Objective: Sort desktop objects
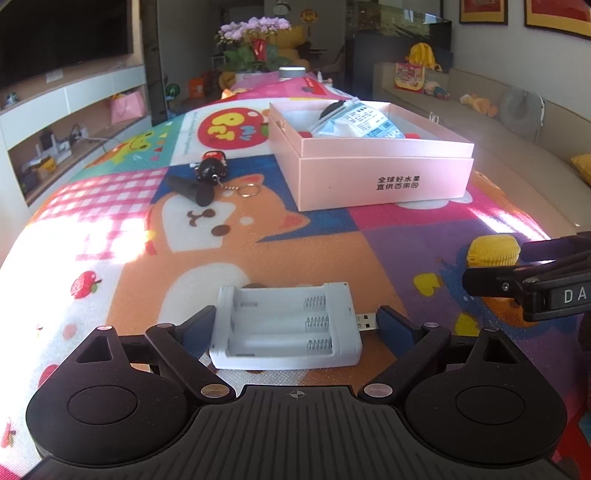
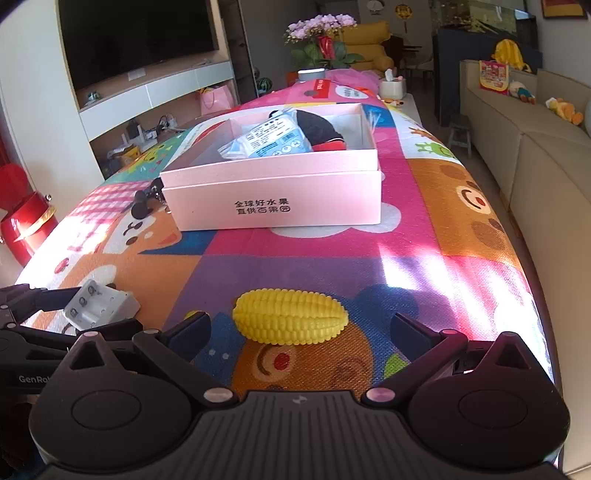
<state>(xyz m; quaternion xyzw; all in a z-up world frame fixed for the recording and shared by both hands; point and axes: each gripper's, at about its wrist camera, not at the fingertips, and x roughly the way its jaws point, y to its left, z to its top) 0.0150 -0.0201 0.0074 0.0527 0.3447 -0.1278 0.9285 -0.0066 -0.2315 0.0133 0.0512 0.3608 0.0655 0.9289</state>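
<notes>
A white three-slot battery charger (image 1: 284, 328) with a USB plug lies on the colourful cartoon mat (image 1: 258, 236). My left gripper (image 1: 295, 317) holds it endways: one pad meets its left wall and the other meets the plug tip. From the right wrist view, the charger (image 2: 99, 302) sits between those fingers. A yellow toy corn cob (image 2: 290, 317) lies between the fingers of my right gripper (image 2: 301, 321), which is open with a gap on both sides. The corn (image 1: 493, 251) also shows at the right edge of the left wrist view. Further back stands an open pink box (image 2: 273, 206) holding a blue-white packet (image 2: 269, 142) and a black-and-red item.
A black-and-red keychain figure (image 1: 212, 166) with a key ring and a dark object (image 1: 192, 188) lie left of the pink box (image 1: 384, 181). A beige sofa (image 2: 535, 155) runs along the table's right edge, a TV shelf along the left. Flowers (image 2: 321, 26) and a white tissue holder (image 2: 393, 86) stand at the far end.
</notes>
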